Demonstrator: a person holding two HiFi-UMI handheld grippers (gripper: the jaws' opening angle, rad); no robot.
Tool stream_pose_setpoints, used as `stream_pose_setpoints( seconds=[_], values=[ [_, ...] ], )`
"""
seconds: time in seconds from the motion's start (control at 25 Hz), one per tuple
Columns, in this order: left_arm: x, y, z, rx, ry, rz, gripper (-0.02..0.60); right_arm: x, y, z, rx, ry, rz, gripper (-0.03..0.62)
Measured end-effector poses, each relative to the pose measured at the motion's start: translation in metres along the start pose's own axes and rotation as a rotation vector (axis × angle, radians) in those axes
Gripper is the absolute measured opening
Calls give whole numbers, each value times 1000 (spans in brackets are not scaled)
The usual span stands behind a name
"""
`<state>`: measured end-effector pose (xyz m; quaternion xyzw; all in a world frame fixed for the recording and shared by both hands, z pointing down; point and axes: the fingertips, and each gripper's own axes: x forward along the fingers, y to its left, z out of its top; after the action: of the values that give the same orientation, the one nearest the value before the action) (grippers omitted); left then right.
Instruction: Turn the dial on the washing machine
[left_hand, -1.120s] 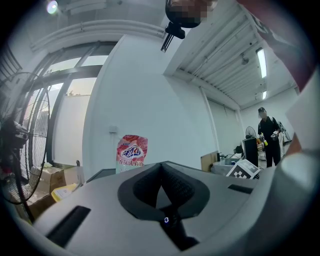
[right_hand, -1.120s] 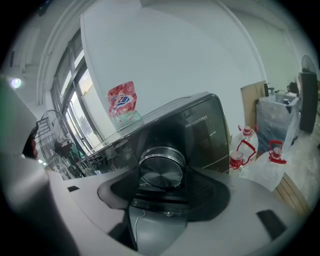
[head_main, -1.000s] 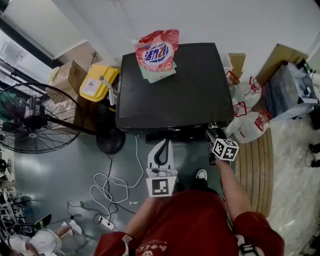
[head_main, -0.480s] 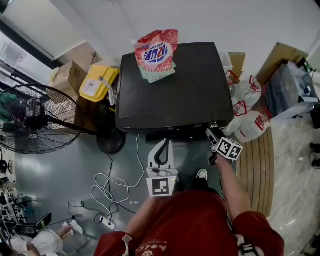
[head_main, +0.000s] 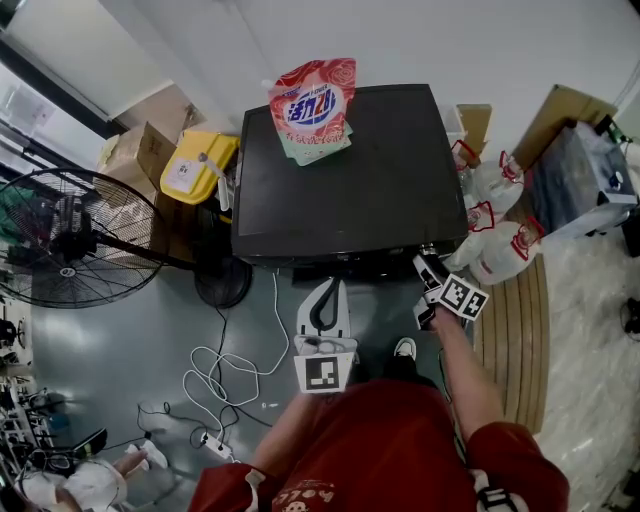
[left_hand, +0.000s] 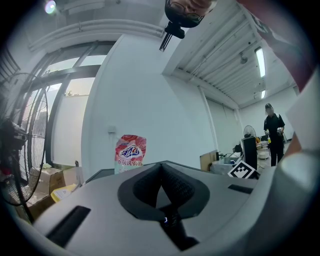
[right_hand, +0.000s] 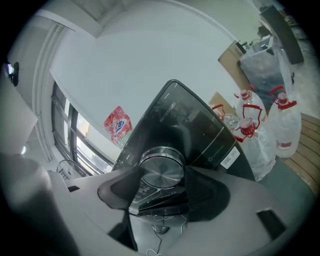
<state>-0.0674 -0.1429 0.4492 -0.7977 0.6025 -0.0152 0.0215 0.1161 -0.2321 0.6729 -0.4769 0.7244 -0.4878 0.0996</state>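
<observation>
**Right tongs clamped on the dial, left tongs idle**

The washing machine (head_main: 340, 170) stands against the far wall, its glossy black top filling the middle of the head view. A red and pink detergent pouch (head_main: 313, 108) stands on its far left corner. The dial (right_hand: 161, 171), a round brushed-metal knob, sits on the machine's front panel at the near right corner. The head view does not show it clearly, because the tongs cover that spot.

The right gripper (head_main: 427, 268) reaches in from the near right, its tips at that corner and its marker cube (head_main: 462, 298) just behind them. In the right gripper view the dial fills the gap between the two dark pads. One pad lies against the dial's left edge and the other against its right edge, so the jaws stand wide but are clamped on the dial. That view is tilted, with the machine's top slanting up to the right.

The left gripper (head_main: 327, 290) hangs in front of the machine's near edge, left of the dial and well apart from it. Its jaws are pressed together with nothing between them.

A large floor fan (head_main: 70, 235) stands at the far left. A yellow bin (head_main: 198, 165) is just beside the machine's left side. Clear jugs with red handles (head_main: 500, 250) cluster to the machine's right.
</observation>
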Motion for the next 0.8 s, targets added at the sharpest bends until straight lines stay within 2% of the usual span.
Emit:
stream_pose_setpoints(
  seconds=[0.36,0.8],
  values=[
    [0,-1,2,11,-5,-6,9,0,2,0,79,-6,41,287],
    [-1,-3,2,18,-3,-11,9,-1,0,1,279,-55,138,285]
  ],
)
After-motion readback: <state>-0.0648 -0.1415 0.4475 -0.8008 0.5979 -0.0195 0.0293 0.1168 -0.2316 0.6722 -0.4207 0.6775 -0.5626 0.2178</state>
